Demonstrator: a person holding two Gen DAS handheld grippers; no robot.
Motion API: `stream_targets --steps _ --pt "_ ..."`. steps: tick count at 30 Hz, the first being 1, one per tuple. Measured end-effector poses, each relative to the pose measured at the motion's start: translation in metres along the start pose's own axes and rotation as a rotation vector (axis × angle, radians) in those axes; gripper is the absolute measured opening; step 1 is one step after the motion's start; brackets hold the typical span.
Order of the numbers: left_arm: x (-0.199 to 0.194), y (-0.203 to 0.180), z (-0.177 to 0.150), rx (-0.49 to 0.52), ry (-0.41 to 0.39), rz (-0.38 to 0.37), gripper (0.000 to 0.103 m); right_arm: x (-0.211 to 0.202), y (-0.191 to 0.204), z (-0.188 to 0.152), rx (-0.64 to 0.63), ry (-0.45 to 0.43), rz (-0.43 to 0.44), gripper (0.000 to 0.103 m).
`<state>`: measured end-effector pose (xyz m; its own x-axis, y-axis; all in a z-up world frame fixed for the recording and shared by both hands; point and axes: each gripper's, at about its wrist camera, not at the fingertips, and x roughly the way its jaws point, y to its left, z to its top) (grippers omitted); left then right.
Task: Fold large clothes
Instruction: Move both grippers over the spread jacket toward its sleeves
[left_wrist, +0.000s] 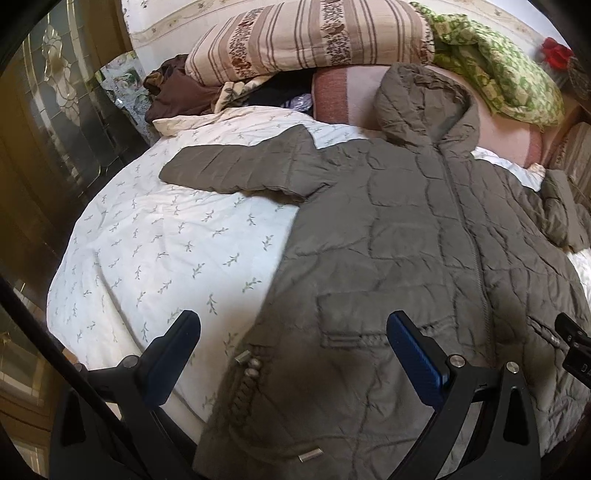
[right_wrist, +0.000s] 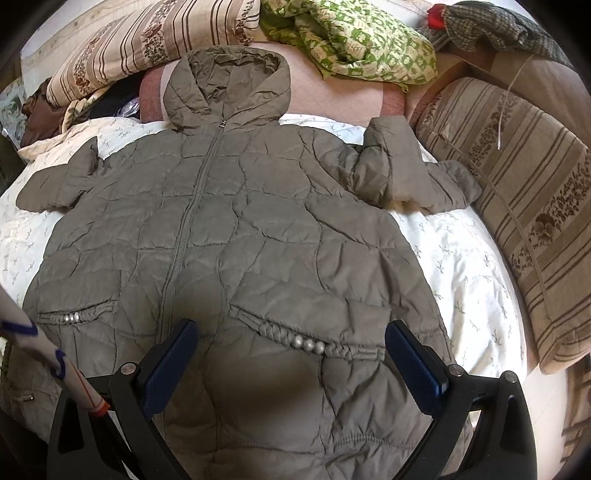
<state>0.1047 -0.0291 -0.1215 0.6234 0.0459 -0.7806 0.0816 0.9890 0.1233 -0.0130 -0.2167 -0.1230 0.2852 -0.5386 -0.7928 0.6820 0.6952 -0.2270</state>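
An olive-grey quilted hooded jacket (left_wrist: 406, 229) lies flat, front up and zipped, on a white leaf-print bedspread (left_wrist: 155, 236). It also shows in the right wrist view (right_wrist: 236, 229). Its left sleeve (left_wrist: 236, 170) stretches out flat. Its right sleeve (right_wrist: 410, 173) is bunched and folded near the shoulder. The hood (right_wrist: 229, 85) points to the pillows. My left gripper (left_wrist: 291, 332) is open and empty above the jacket's lower left hem. My right gripper (right_wrist: 291, 339) is open and empty above the lower front, over a beaded pocket (right_wrist: 310, 343).
Striped pillows (left_wrist: 306, 40) and a green patterned blanket (right_wrist: 354, 44) lie at the head of the bed. Another striped cushion (right_wrist: 517, 192) lines the right side. Dark clothes (left_wrist: 173, 92) pile at the far left. A glass door (left_wrist: 55, 110) stands left of the bed.
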Motion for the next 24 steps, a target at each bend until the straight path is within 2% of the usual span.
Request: stream_targets --steps 9,13,24 --pt "0.028 0.017 0.019 -0.034 0.006 0.042 0.101 0.024 0.015 0.020 -0.041 0.015 -0.013 0.103" --pt "0.038 0.028 0.034 -0.051 -0.014 0.075 0.101 0.034 0.022 0.029 -0.059 0.015 -0.019 0.103" --pt "0.082 0.088 0.084 -0.175 -0.042 0.127 0.101 0.057 0.039 0.048 -0.091 0.019 -0.032 0.103"
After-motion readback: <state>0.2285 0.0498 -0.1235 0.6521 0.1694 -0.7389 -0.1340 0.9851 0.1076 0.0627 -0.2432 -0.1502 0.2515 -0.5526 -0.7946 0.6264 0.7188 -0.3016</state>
